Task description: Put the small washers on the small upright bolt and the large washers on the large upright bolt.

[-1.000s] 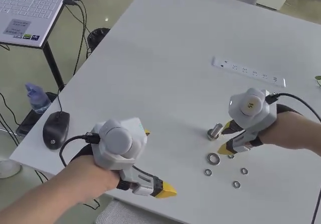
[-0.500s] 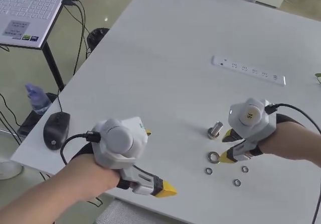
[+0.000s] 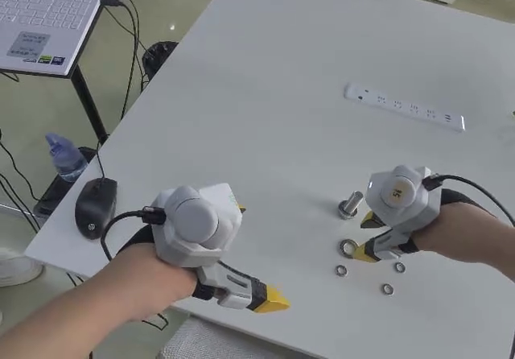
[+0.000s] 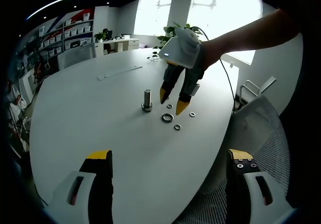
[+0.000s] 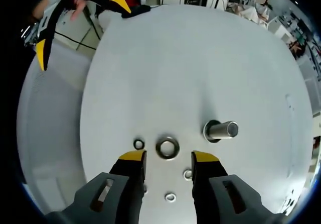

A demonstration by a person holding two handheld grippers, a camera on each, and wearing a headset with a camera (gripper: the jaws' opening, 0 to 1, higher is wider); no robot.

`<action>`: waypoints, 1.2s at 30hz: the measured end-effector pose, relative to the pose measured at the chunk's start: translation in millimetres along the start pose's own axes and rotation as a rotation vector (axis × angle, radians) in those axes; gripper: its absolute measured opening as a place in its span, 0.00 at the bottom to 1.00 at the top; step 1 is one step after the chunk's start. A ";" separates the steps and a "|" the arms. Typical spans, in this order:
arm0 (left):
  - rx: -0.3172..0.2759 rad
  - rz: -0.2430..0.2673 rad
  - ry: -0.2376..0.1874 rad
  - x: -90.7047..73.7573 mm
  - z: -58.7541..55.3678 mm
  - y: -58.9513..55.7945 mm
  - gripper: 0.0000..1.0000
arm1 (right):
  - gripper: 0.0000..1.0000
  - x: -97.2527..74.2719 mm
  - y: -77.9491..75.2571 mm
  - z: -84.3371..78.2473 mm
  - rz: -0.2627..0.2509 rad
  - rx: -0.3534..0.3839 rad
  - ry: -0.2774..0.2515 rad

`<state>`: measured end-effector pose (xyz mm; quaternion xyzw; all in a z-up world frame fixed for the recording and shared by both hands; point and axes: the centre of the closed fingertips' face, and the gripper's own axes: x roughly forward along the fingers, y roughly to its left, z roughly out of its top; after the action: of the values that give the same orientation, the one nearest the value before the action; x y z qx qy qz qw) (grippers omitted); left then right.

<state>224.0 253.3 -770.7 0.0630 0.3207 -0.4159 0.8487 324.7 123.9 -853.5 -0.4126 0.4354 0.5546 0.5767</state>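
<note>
- On the white table (image 3: 265,93), near the edge closest to the person, the large washer (image 5: 168,147) lies flat. It sits just beside the upright bolt (image 5: 220,130), whose thick shank suggests it is the large one.
- Three small washers (image 5: 139,144) lie scattered close around the large washer, each apart from it.
- The right gripper (image 5: 169,156) is poised over the large washer with its jaws partly apart, one yellow tip to each side of the ring, and it holds nothing. I cannot tell whether the tips touch the tabletop.
- The left gripper (image 4: 168,156) hangs at the table's near edge, well apart from the parts. Its jaws are spread wide and empty.
- The washer looks like a thin steel ring: light, rigid and not fragile, but slick, and it lies flush on a smooth surface.
- The best hold is probably across the outer rim at two opposite points, with the tips pressed low against the table so they catch the thin edge.
- A high or off-centre pinch could make the washer skid or flip away.
- The hole should stay clear of the jaws so the ring can drop over the bolt.
- A power strip (image 3: 402,107) lies farther back, out of the way.
</note>
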 end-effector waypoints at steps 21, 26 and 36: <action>0.010 -0.015 0.021 -2.7 -4.6 -3.9 0.92 | 0.37 20.7 2.3 -4.5 -0.007 0.013 0.016; 0.008 -0.019 0.025 -3.0 -6.2 -5.5 0.92 | 0.36 21.5 2.1 -5.4 -0.008 0.015 0.019; 0.019 -0.017 0.035 -4.3 -8.5 -4.7 0.92 | 0.35 24.1 3.0 -7.9 -0.013 0.012 0.032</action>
<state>214.4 256.3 -774.1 0.0754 0.3321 -0.4251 0.8386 321.4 123.3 -878.8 -0.4208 0.4454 0.5414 0.5757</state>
